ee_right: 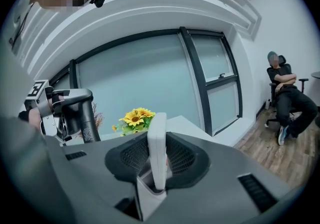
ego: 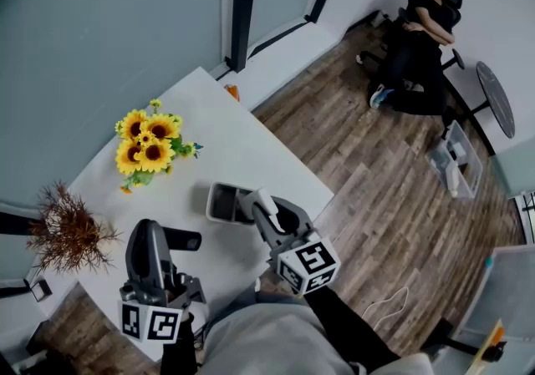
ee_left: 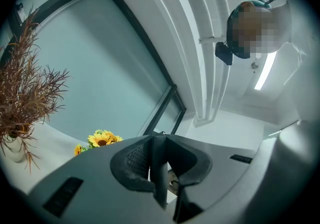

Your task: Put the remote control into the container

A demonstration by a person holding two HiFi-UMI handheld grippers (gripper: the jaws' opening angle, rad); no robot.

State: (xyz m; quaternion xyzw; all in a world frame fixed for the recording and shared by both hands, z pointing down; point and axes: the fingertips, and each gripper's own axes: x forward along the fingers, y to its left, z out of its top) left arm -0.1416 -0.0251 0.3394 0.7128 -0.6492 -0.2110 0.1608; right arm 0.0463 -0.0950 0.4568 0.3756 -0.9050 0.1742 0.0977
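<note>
Leftmost, we see a dried plant point(ego: 67, 231) standing at the corner of the white table point(ego: 217, 114), with the left gripper point(ego: 194, 240) just beside it over the table's near edge. In the left gripper view its jaws are pressed together with nothing between them. Further back on the table we find a bunch of sunflowers point(ego: 149, 141), well apart from both grippers. Moving right, we come to the container point(ego: 221, 202), a shallow tray with a pale rim and a dark inside, lying near the table's front right edge. At its right end the right gripper point(ego: 272, 215) is clamped on the remote control point(ee_right: 158, 138), a slim white bar that stands upright between the two black pads. The remote's lower end is at the container's opening, though we cannot tell whether it touches the bottom. Past the table, on the wooden floor at the far right, a person point(ego: 422, 39) sits in an office chair with arms folded, near a round side table point(ego: 497, 98) and a pale crate point(ego: 456, 160).
</note>
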